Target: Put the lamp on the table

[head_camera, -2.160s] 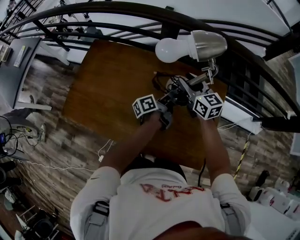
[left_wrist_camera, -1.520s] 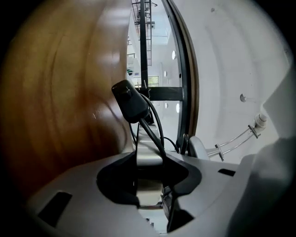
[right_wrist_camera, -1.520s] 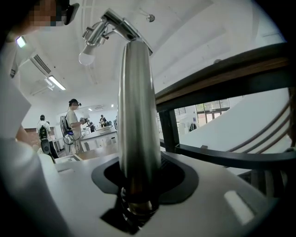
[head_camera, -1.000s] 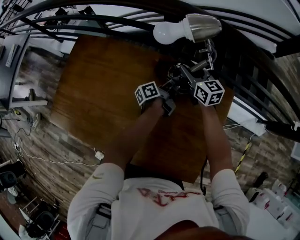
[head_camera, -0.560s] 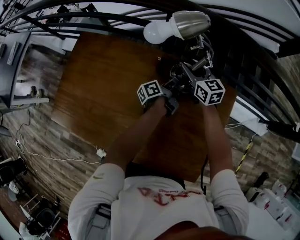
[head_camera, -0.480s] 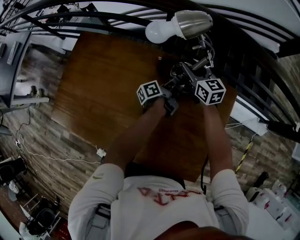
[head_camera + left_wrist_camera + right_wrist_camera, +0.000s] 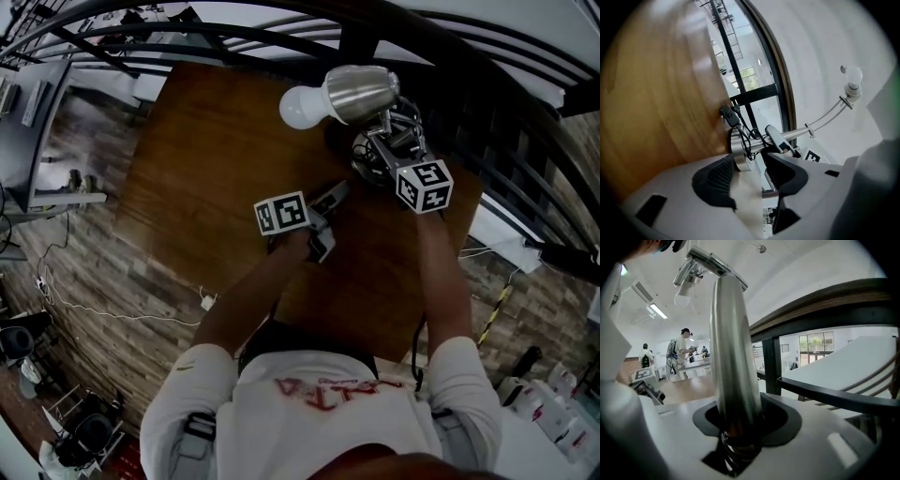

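The lamp stands at the far right of the brown wooden table [image 7: 206,178], its white bulb [image 7: 299,108] and silver shade [image 7: 362,89] leaning over the tabletop. My right gripper [image 7: 377,153] is shut on the lamp's metal stem [image 7: 733,357], which rises between its jaws toward the bulb [image 7: 683,298]. My left gripper [image 7: 330,198] sits a little back from the lamp. Its jaws are opening with nothing between them. The round silver base [image 7: 739,151] rests on the table just beyond the pads [image 7: 717,180], with the curved arm [image 7: 824,118] reaching up from it.
A black railing [image 7: 281,26] curves along the table's far side, close behind the lamp. A black cable with a switch [image 7: 729,115] is bunched at the lamp's base. The table's left half [image 7: 187,141] is bare wood. People stand far off [image 7: 679,352].
My left gripper has let go at the lamp's base, opened and drawn back toward me and to the left. The lamp's head has dropped lower over the table. My right gripper keeps its hold.
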Available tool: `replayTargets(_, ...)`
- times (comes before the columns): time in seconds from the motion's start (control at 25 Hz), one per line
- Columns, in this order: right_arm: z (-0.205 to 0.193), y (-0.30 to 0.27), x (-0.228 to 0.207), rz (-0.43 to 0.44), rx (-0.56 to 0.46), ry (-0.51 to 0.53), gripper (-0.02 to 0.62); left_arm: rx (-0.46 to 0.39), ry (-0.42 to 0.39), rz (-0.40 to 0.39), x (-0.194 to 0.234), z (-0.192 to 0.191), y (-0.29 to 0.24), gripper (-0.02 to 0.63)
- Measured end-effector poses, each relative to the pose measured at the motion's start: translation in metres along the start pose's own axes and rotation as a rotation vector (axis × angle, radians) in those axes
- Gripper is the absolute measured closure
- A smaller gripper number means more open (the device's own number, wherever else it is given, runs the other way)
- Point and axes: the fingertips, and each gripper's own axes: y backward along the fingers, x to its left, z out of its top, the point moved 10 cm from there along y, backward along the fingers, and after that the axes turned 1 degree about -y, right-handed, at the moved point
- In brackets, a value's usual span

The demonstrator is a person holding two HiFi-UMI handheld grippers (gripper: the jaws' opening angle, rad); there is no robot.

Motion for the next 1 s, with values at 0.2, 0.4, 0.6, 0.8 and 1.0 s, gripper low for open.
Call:
replayTargets(0.2,-0.01,0.001,0.003,-0.028,-0.011,0.011,0.428,-0.006,-0.124,0.014,-0.006,-0.002,0.019,0.409)
replayTargets(0.4,-0.011,-0.005,0.011,-0.085,-0.013,-0.023,0.426,-0.053,-0.286,0.038,-0.017,0.004,0.054,0.581)
replayTargets(0.6,-0.02,0.013,0.017,-0.171,0.025,-0.062,0.348,-0.061,-0.476,0.015,-0.047,0.005,0.082,0.597)
replayTargets(0.8,-0.04,0.057,0.042,-0.244,0.0,-0.163,0.334,-0.026,-0.708,0.055,-0.071,0.0,0.109,0.597)
replayTargets(1.0,-0.052,0.115,0.095,-0.301,-0.078,-0.274,0.38,-0.022,-0.804,0.057,-0.098,-0.009,0.143,0.597)
